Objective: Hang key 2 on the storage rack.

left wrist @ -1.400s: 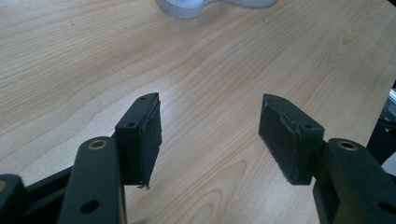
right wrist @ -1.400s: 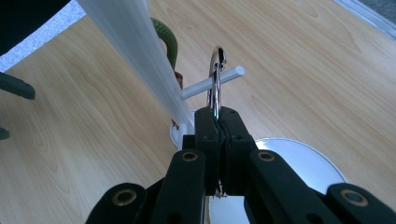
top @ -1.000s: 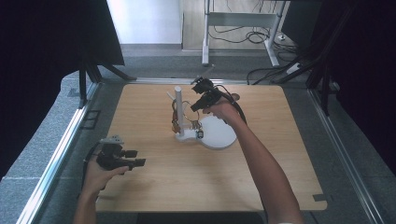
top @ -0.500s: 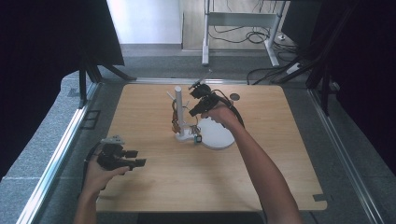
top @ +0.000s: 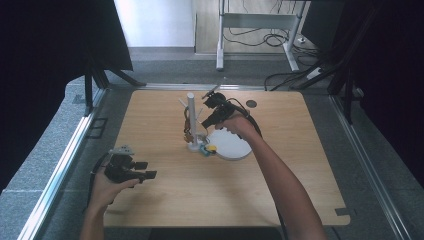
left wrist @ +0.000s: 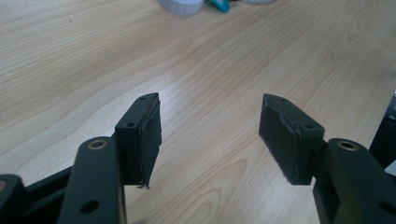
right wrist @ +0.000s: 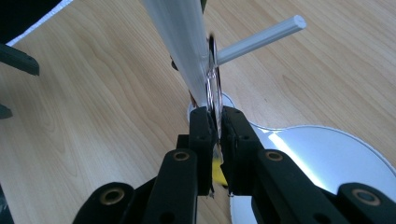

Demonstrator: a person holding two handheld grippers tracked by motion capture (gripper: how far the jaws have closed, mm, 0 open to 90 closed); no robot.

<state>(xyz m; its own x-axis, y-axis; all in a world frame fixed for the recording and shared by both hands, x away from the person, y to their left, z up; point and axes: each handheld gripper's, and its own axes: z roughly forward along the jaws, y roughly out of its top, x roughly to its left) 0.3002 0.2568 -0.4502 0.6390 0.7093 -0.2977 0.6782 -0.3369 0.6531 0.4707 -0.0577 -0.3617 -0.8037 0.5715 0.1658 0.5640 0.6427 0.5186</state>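
A white post stand (top: 191,112) with side pegs stands mid-table, brownish loops (top: 187,131) hanging on it. In the right gripper view a thin ring (right wrist: 214,88) hangs from a white peg (right wrist: 261,37) beside the post (right wrist: 180,42). My right gripper (right wrist: 217,116) reaches the stand from the right (top: 202,123). Its jaws have just been opening and stand a narrow slit apart, with the ring's lower edge between them. My left gripper (top: 149,175) rests at the near left, open and holding nothing (left wrist: 210,135).
A white plate (top: 232,147) lies right of the stand's base, also seen under the right gripper (right wrist: 327,158). Small yellow (top: 211,148) and teal (top: 204,150) pieces lie at the base. A dark round spot (top: 251,103) marks the far table.
The right gripper has edged slightly toward the stand. The left gripper has kept still.
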